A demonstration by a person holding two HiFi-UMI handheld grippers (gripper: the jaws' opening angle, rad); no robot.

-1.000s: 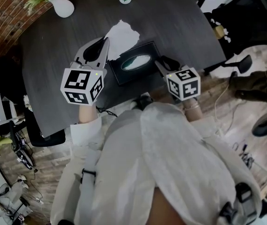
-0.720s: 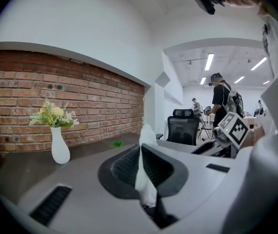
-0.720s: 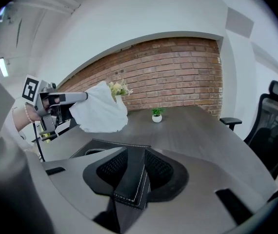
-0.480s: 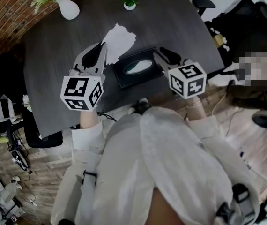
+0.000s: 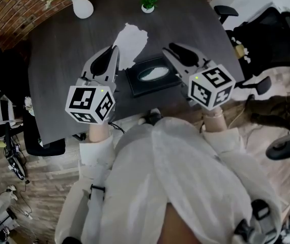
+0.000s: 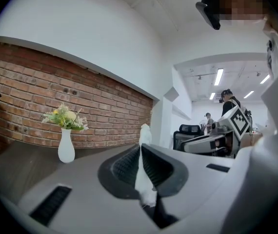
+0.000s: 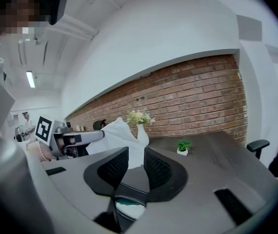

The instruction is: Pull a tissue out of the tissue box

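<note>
The black tissue box (image 5: pixel 152 75) lies on the dark table (image 5: pixel 63 50), white tissue showing in its oval slot. My left gripper (image 5: pixel 116 50) hovers left of the box, shut on a pulled-out white tissue (image 5: pixel 130 40) that spreads above its tips. In the left gripper view the tissue (image 6: pixel 144 179) is pinched between the closed jaws of my left gripper (image 6: pixel 140 147). My right gripper (image 5: pixel 167 50) is raised over the box's right end; its jaws have just been closing a little and stand open, empty. The right gripper view shows my right gripper (image 7: pixel 136 151) above the box (image 7: pixel 129 206).
A white vase with flowers (image 5: pixel 81 5) and a small potted plant (image 5: pixel 148 4) stand at the table's far edge. Office chairs (image 5: pixel 267 29) sit to the right of the table, another chair (image 5: pixel 46 146) at its near left corner. A brick wall (image 7: pixel 197 101) runs behind.
My right gripper has risen from beside the box's right end to above it. The left gripper has lifted slightly, still holding the tissue.
</note>
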